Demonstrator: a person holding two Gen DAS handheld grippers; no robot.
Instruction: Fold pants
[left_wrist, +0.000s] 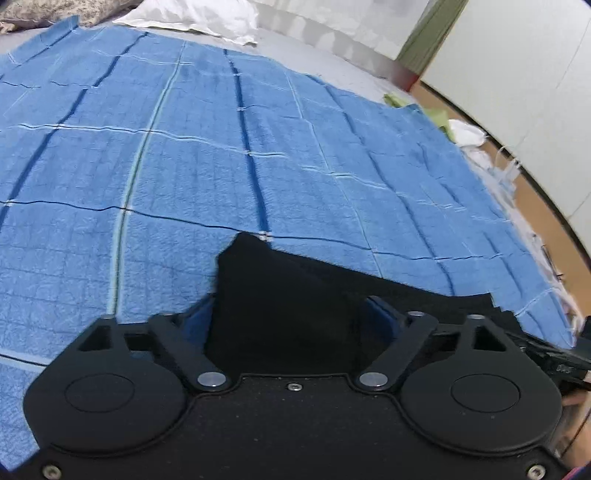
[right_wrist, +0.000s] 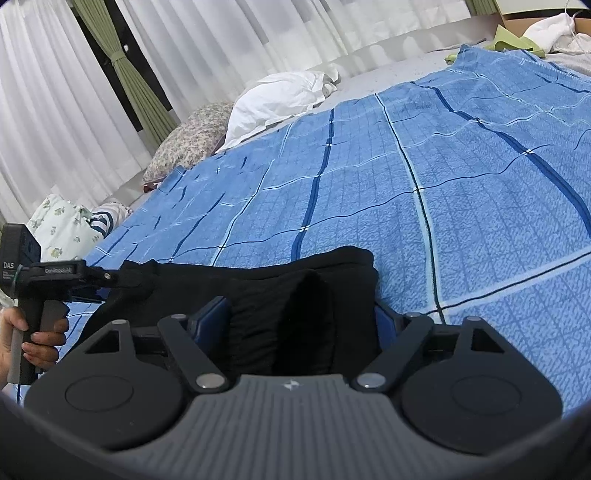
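**Two grippers hold black pants over a blue checked blanket**

Both grippers have black fabric bunched between their fingers. The left gripper (left_wrist: 291, 321) grips one end of the black pants (left_wrist: 295, 295), and the right gripper (right_wrist: 301, 317) pinches the other end (right_wrist: 295, 291). In the right wrist view the garment's long axis runs sideways across the near edge of the blue checked blanket (right_wrist: 406, 184), stretching from the right gripper toward the left one, whose handle sits in the person's left hand (right_wrist: 33, 339). In the left wrist view a folded corner points away over the blanket (left_wrist: 184, 147).

A white pillow (right_wrist: 280, 99) and a floral pillow (right_wrist: 188, 144) lie at the blanket's far edge, near white curtains (right_wrist: 221, 40) and a green drape (right_wrist: 136, 77). White clothing (left_wrist: 469, 134) lies beside the bed. Nothing lies on the blanket ahead of the pants.
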